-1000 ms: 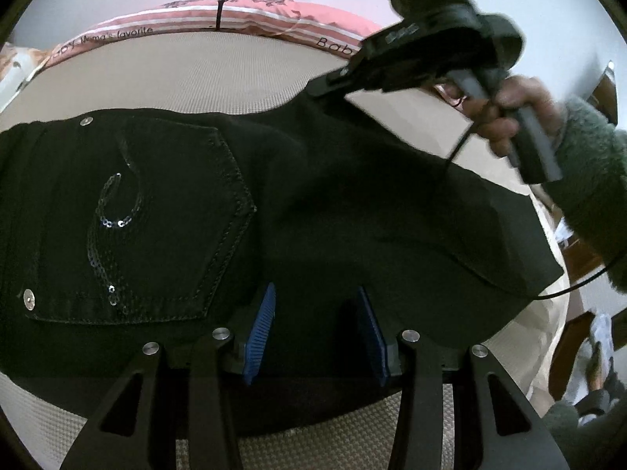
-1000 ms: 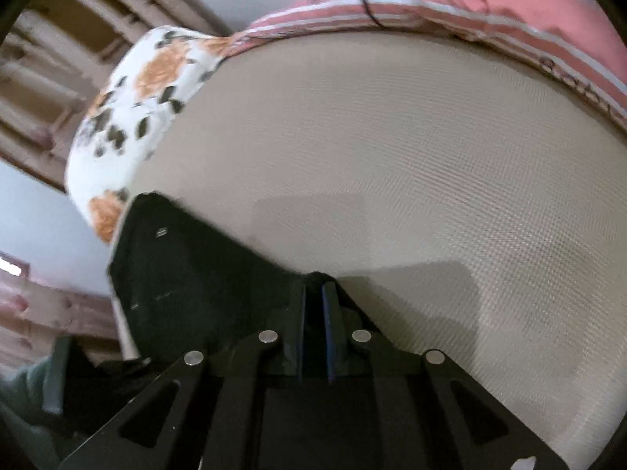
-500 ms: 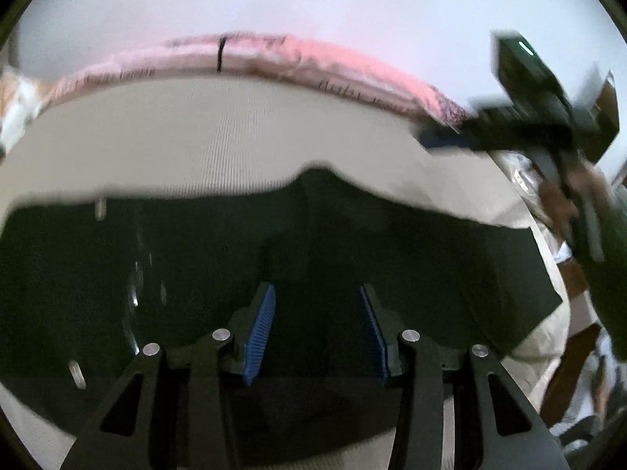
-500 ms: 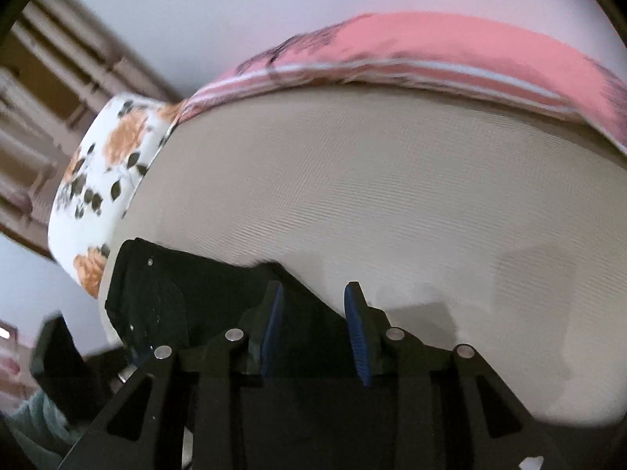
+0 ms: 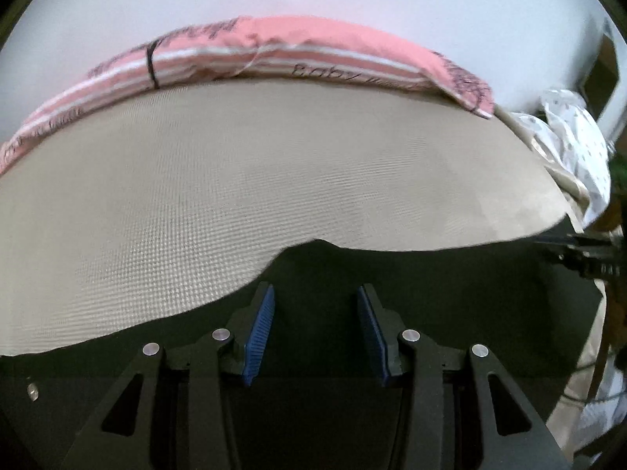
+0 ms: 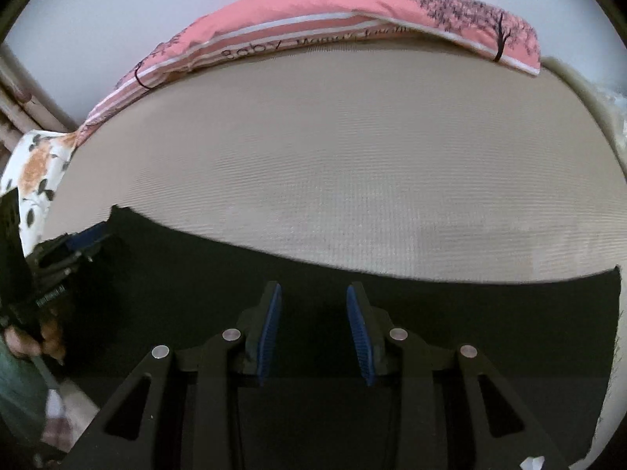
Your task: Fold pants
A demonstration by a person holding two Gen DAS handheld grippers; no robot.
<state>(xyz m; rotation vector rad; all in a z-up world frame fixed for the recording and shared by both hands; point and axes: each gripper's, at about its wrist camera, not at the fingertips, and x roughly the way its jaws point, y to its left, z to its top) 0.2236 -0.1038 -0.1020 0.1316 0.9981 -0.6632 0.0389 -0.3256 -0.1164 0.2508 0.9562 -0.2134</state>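
Observation:
The black pants (image 5: 431, 290) lie flat on the beige woven bed surface (image 5: 274, 180), filling the near part of both views (image 6: 470, 325). My left gripper (image 5: 313, 305) is open and empty, its blue pads just above the black cloth near its far edge. My right gripper (image 6: 313, 305) is open and empty above the cloth too. The left gripper also shows at the left edge of the right wrist view (image 6: 74, 246), and the right gripper at the right edge of the left wrist view (image 5: 580, 254).
A pink printed pillow (image 5: 274, 51) lies along the far edge of the bed against a white wall. A floral cushion (image 6: 35, 168) sits at the far left corner. White spotted fabric (image 5: 576, 145) is heaped off the right side of the bed.
My right gripper has opened and let go of the pants, then pulled back. Both grippers have drawn back toward the near edge, so the cloth now fills only the lower part of each view.

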